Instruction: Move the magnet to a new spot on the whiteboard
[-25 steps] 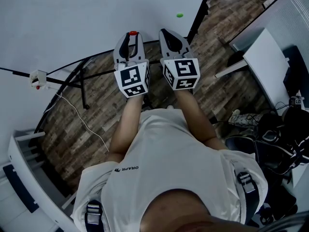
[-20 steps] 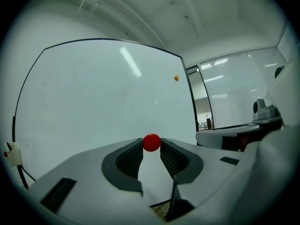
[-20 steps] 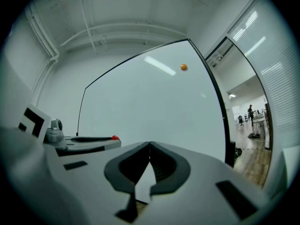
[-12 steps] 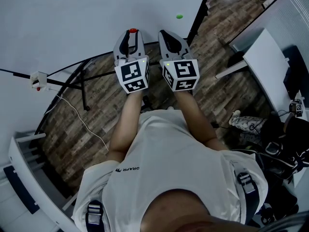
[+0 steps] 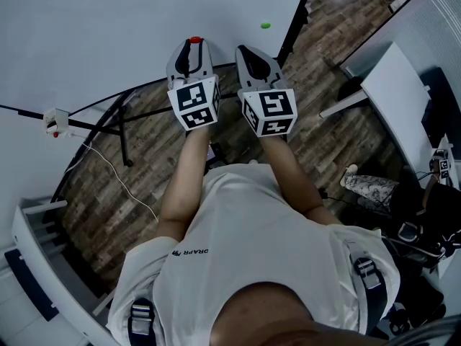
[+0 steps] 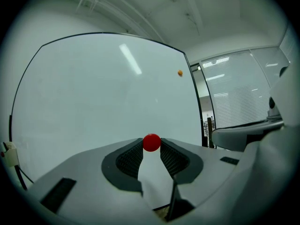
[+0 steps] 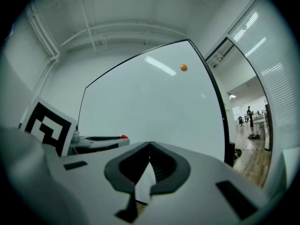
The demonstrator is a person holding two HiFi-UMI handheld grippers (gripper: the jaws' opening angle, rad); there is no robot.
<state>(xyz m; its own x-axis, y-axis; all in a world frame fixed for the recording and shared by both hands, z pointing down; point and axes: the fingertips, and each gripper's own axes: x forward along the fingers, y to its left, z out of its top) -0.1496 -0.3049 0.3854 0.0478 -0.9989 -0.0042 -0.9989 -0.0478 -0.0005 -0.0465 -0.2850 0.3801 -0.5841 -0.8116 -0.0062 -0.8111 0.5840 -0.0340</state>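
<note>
A small red magnet point(image 6: 151, 142) is pinched between the tips of my left gripper point(image 6: 151, 146), which is shut on it. In the head view the red magnet point(image 5: 194, 40) sits at the left gripper's point(image 5: 194, 45) tip, over the lower part of the whiteboard point(image 5: 108, 27); I cannot tell whether it touches the board. My right gripper point(image 5: 241, 50) hangs beside it on the right, shut with nothing in it point(image 7: 149, 146). From the right gripper view the red magnet point(image 7: 123, 137) shows at the left. A second small magnet point(image 5: 266, 26) sticks high on the board.
The whiteboard's black frame post point(image 5: 297, 16) and stand legs point(image 5: 124, 132) rise from the wooden floor point(image 5: 108, 186). A white cable point(image 5: 119, 175) trails over the floor. A white desk point(image 5: 400, 96) and cluttered gear point(image 5: 425, 215) are at the right.
My left gripper has moved forward and a little left with the red magnet, further over the whiteboard. The right gripper has barely shifted.
</note>
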